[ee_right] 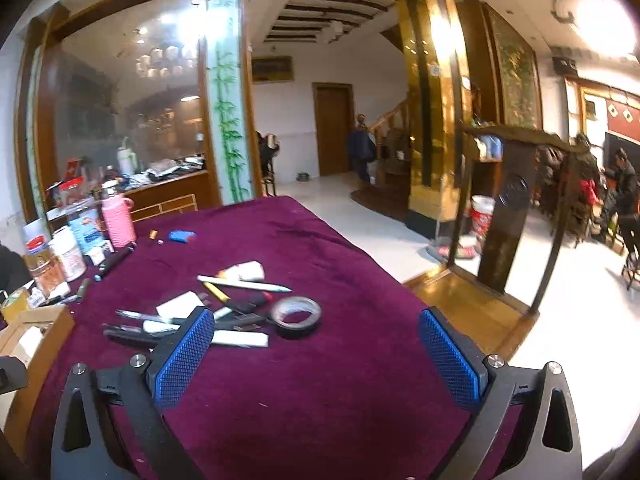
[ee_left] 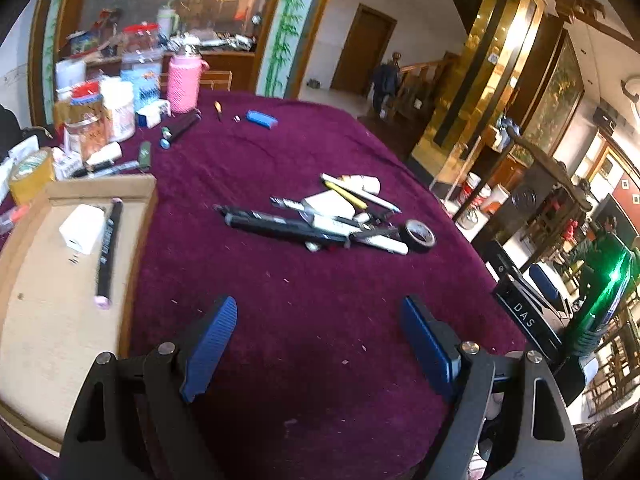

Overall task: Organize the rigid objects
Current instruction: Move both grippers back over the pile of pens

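A loose pile of pens and markers (ee_left: 320, 220) (ee_right: 192, 316) lies mid-table on the purple cloth, with a roll of black tape (ee_left: 418, 236) (ee_right: 296, 316) at its right end. At the left sits a shallow cardboard tray (ee_left: 48, 336) (ee_right: 36, 340) holding a white charger block (ee_left: 82, 228) and a black marker with pink caps (ee_left: 109, 252). My left gripper (ee_left: 320, 312) hangs open over bare cloth, short of the pile. My right gripper (ee_right: 316, 328) is wide open and empty, its left finger (ee_right: 182, 356) just in front of the pile.
Jars, a pink knitted bottle (ee_left: 183, 82) (ee_right: 118, 220), boxes and a blue case (ee_left: 262, 118) (ee_right: 182, 236) crowd the table's far left. The table edge drops off on the right, beside a dark wooden chair (ee_right: 504, 216). People are in the room beyond.
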Available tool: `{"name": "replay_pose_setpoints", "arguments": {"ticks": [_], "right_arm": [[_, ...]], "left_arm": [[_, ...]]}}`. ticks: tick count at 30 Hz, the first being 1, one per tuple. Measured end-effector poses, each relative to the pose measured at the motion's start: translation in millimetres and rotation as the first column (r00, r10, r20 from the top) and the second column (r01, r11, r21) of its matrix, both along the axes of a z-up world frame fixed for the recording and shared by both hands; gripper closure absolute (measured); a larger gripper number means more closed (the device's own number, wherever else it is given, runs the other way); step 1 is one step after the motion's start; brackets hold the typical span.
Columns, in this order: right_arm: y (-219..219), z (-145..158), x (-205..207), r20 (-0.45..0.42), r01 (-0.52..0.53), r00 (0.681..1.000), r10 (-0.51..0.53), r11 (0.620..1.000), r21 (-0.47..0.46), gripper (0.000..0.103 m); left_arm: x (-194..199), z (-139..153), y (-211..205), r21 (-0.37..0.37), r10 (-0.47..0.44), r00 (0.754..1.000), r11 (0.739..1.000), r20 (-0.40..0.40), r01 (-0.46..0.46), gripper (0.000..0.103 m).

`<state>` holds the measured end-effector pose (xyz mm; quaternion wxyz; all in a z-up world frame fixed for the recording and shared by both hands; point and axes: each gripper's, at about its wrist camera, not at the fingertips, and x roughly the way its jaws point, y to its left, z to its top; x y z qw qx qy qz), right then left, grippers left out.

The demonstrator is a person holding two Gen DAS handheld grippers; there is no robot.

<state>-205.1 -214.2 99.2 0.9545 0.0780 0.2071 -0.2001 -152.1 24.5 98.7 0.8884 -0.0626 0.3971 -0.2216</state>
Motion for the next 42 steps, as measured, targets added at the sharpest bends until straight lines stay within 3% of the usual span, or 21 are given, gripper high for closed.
{"name": "replay_pose_setpoints", "arguments": {"ticks": [5,10,14,19,24,26,30,33,35,37,38,40,42], "right_arm": [[-18.9,-8.1,1.9,-0.024,0.012,1.000,-0.011,0.998,0.054,0.000],[-28.8,-6.6,13.3,-0.035,-0.043,0.998,0.046,0.995,0.088,0.000],[-54.1,2.3,35.6,-0.020,-0.085,0.996,0.090,0.978,0.189,0.000],[-94.0,-10.8,101.6,-0.106,-0.133,0.976,0.188,0.912,0.388,0.000],[-97.6,-41.8,151.2,-0.172,-0.143,0.950,0.262,0.851,0.506,0.000],[-98.1,-55.3,166.9,-0.198,-0.123,0.945,0.261,0.843,0.524,0.001],[-84.0,-67.5,183.7,-0.203,-0.179,0.917,0.344,0.808,0.562,0.001],[-60.3,-61.0,179.5,-0.165,-0.303,0.859,0.485,0.740,0.601,0.001],[-36.6,-54.9,171.5,-0.148,-0.400,0.790,0.595,0.684,0.610,0.001],[-16.6,-48.9,161.1,-0.108,-0.498,0.698,0.708,0.588,0.638,0.001],[-12.3,-45.5,156.7,-0.099,-0.522,0.677,0.730,0.570,0.634,0.001],[-6.2,-36.8,148.6,-0.102,-0.545,0.671,0.734,0.581,0.604,0.001],[-5.7,-30.2,146.8,-0.121,-0.527,0.709,0.695,0.636,0.563,0.001]], "left_arm": [[-1.9,-6.6,-14.1,0.015,-0.031,0.999,0.999,-0.027,0.032,0.020],[1.4,-12.8,-18.3,0.031,-0.033,0.998,0.999,-0.053,0.035,0.020],[3.1,-14.9,-11.4,0.019,-0.013,0.998,1.000,-0.064,0.014,0.020],[13.2,-23.9,-5.3,0.010,0.017,0.993,1.000,-0.117,-0.016,0.020],[10.7,-23.7,-7.1,0.028,0.015,0.994,1.000,-0.105,-0.012,0.020],[10.5,-26.5,-6.7,0.034,0.017,0.993,0.999,-0.115,-0.013,0.020],[11.6,-29.3,-2.2,0.039,0.028,0.993,0.999,-0.117,-0.023,0.020],[14.9,-32.2,1.0,0.034,0.040,0.991,0.999,-0.126,-0.036,0.020],[16.9,-33.9,1.7,0.025,0.038,0.990,0.999,-0.136,-0.035,0.020],[16.6,-35.1,0.5,0.023,0.029,0.990,0.999,-0.137,-0.026,0.020],[16.2,-35.7,-0.3,0.024,0.026,0.990,0.999,-0.137,-0.023,0.020],[16.4,-37.8,-0.7,0.017,0.021,0.989,1.000,-0.145,-0.019,0.020],[16.5,-39.4,-1.1,0.018,0.019,0.989,1.000,-0.149,-0.017,0.020]]}}
